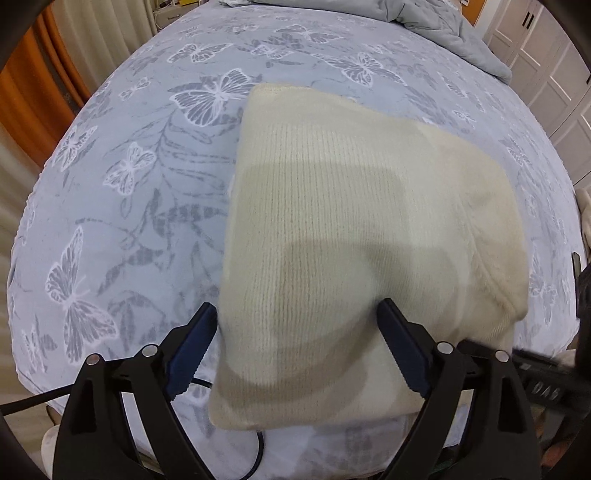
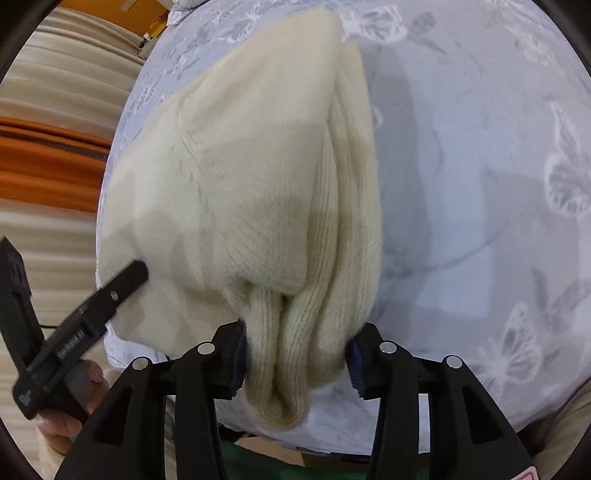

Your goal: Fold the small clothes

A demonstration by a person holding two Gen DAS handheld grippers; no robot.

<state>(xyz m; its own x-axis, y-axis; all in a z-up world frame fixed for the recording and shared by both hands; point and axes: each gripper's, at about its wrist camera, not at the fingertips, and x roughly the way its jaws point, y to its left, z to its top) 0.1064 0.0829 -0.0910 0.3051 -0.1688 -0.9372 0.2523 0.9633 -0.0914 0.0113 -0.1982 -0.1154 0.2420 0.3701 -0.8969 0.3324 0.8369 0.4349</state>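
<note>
A cream knitted garment lies folded into a rough rectangle on the bed. In the left wrist view my left gripper is open, its two blue-padded fingers straddling the near part of the fabric. In the right wrist view the garment shows its stacked folded edges. My right gripper has the thick folded corner between its fingers; the jaws stand fairly wide and I cannot tell if they press the fabric. The left gripper also shows there at the left, on the garment's edge.
The bed is covered by a pale blue sheet with white butterflies. A grey quilt is bunched at the far end. White cupboard doors stand at the right, orange and cream curtains beside the bed. A black cable hangs below.
</note>
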